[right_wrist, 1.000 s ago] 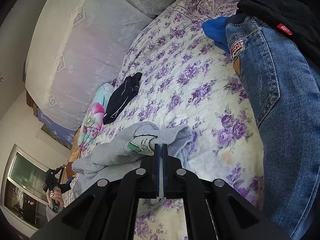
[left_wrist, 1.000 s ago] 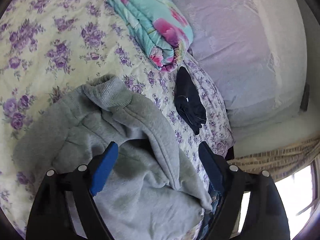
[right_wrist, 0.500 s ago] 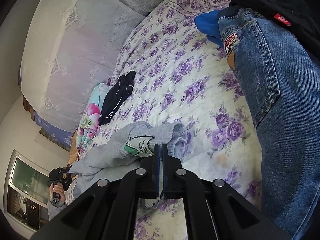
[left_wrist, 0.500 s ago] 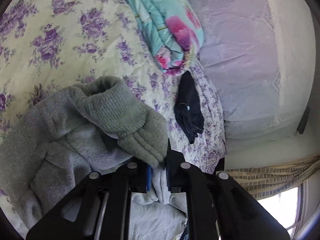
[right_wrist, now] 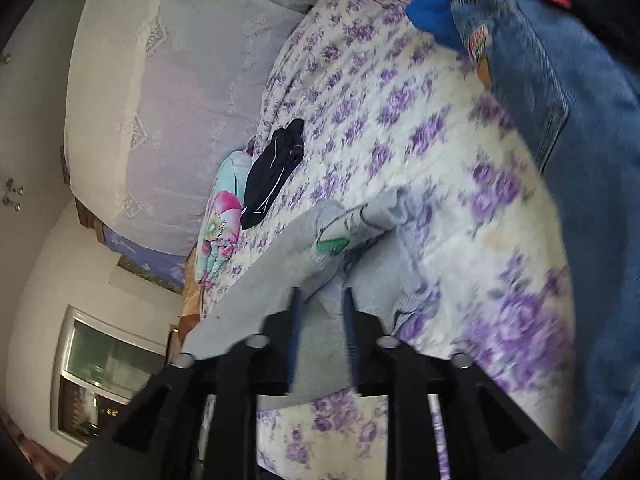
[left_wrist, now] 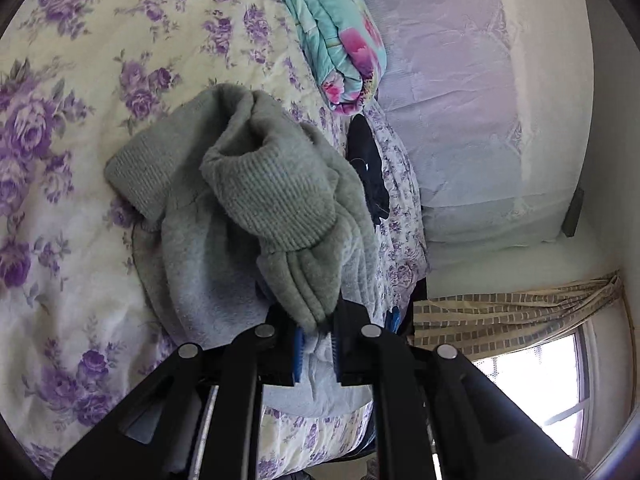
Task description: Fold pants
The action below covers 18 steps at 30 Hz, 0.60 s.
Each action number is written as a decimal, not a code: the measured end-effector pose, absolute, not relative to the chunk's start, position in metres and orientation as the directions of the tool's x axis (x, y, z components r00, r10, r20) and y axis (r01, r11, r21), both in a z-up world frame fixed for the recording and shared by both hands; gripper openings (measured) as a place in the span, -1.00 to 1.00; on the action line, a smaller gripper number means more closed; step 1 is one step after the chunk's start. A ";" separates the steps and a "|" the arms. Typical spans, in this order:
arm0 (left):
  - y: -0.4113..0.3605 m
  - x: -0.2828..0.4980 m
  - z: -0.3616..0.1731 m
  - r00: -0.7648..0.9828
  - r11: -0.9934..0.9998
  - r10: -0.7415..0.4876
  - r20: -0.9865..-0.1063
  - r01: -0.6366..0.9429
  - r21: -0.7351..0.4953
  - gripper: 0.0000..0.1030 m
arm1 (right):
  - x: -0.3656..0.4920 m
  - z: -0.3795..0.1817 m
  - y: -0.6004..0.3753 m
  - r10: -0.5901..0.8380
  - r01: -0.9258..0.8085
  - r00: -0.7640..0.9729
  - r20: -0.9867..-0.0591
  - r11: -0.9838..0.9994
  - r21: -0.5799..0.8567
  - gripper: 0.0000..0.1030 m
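Grey fleece sweatpants [left_wrist: 248, 208] lie bunched on the purple-flowered bedspread [left_wrist: 60, 100]. In the left wrist view my left gripper [left_wrist: 316, 344] is shut on a ribbed leg cuff and holds it raised over the rest of the pants. In the right wrist view the grey pants [right_wrist: 280, 276] stretch from my right gripper [right_wrist: 320, 320] toward the window side, a white and green label [right_wrist: 340, 236] showing. The right jaws stand slightly apart with grey cloth between them. This view is blurred.
A rolled turquoise and pink quilt [left_wrist: 336, 36] and a black garment [left_wrist: 368, 168] lie near the lilac headboard [left_wrist: 460, 100]. Blue jeans [right_wrist: 580, 160], a blue cloth [right_wrist: 432, 16] and dark clothes lie at the right. The bed edge and a window [left_wrist: 540, 392] are close by.
My left gripper shut on the cuff and lifted it over the pants. My right gripper swung with the waist cloth, and its jaws now stand a little wider.
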<state>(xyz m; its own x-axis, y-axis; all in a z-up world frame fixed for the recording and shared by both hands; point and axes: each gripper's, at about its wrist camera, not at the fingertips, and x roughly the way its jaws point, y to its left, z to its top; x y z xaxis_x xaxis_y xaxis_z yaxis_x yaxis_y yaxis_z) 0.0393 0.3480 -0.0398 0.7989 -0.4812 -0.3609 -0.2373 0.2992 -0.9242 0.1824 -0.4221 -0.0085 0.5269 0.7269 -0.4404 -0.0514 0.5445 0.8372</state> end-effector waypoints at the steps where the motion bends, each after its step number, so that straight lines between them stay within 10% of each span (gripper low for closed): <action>1: 0.348 0.038 -0.040 0.804 0.295 -0.479 -0.354 -0.232 -0.927 -0.82 | 0.185 -0.011 -0.416 0.731 -0.040 0.531 -0.428 0.526 0.849 0.10; 8: 0.349 0.048 -0.032 0.804 0.326 -0.475 -0.358 -0.217 -0.920 -0.82 | 0.228 -0.035 -0.392 0.740 0.107 0.530 -0.415 0.427 0.898 0.02; 10: 0.352 0.052 -0.029 0.804 0.327 -0.474 -0.359 -0.218 -0.920 -0.82 | 0.236 -0.040 -0.386 0.740 0.115 0.526 -0.419 0.426 0.897 -0.69; 18: 0.357 0.053 0.022 0.838 0.387 -0.455 -0.299 -0.116 -0.915 -0.82 | 0.210 0.048 -0.377 0.747 -0.180 0.590 -0.306 0.492 0.852 -0.73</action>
